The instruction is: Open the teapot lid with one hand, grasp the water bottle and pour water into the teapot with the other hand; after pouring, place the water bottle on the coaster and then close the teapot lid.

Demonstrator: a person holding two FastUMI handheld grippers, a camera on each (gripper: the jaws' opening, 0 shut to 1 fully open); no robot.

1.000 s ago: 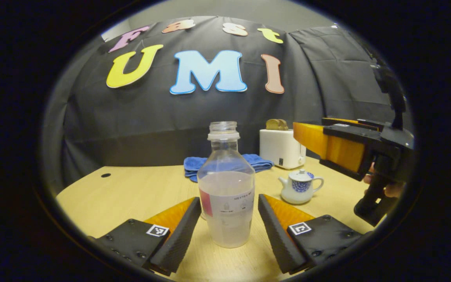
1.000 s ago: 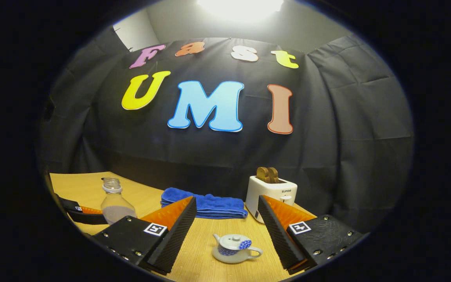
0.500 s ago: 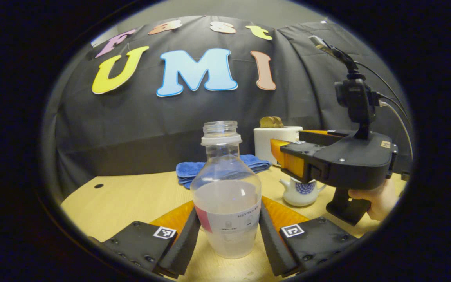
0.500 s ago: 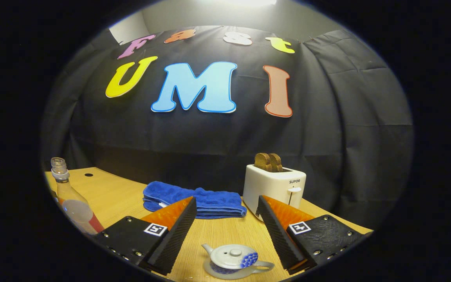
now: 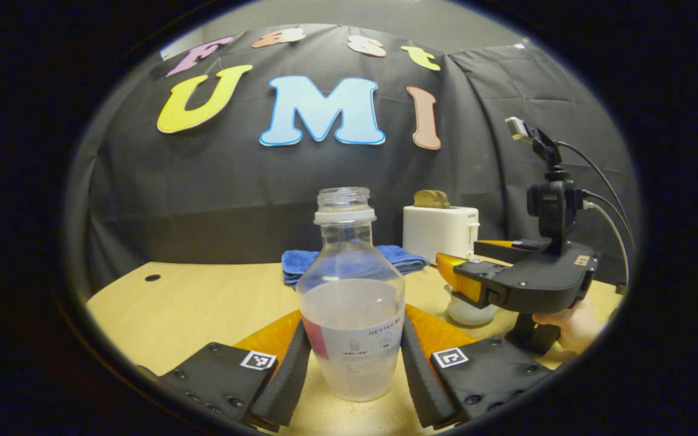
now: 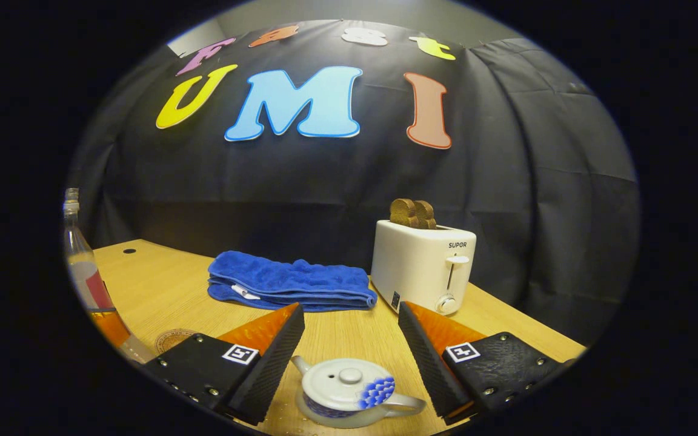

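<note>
Left gripper view. Noted the water bottle (image 5: 351, 297) at centre frame, upright on the wooden table (image 5: 191, 303), cap off, mouth open, cloudy water up to roughly half its height. Left gripper (image 5: 352, 387) at bottom centre, both fingers (image 5: 285, 381) pressed flat against the bottle's lower body, one on each side: clenched on it. Right of centre, saw the right gripper (image 5: 455, 275) held side-on by a hand (image 5: 570, 324) at lower right, camera mast and cables rising above it. Its tips hung directly over the teapot (image 5: 467, 312), covering the pot's top; only the white belly visible below. Could not tell the jaw spacing from this angle. Behind, a white toaster (image 5: 440, 230) with toast in its slots, and a folded blue towel (image 5: 349, 260) showing partly through the bottle. Left third of the tabletop bare, with a small dark hole near the far edge.

Right gripper view. Teapot (image 6: 349, 390) at bottom centre, lid (image 6: 349, 381) seated, knob up, spout to the left, handle to the right, blue pattern on its side. Right gripper (image 6: 349, 357) spread wide, fingers (image 6: 270, 363) either side of the pot and clear of the lid. Contents hidden under the lid. Bottle (image 6: 85, 272) a sliver at the far left edge. Round coaster (image 6: 173, 340) at lower left, partly hidden behind the left finger block. Towel (image 6: 291, 281) and toaster (image 6: 425, 263) mid-frame, open wood between them and the pot.
</note>
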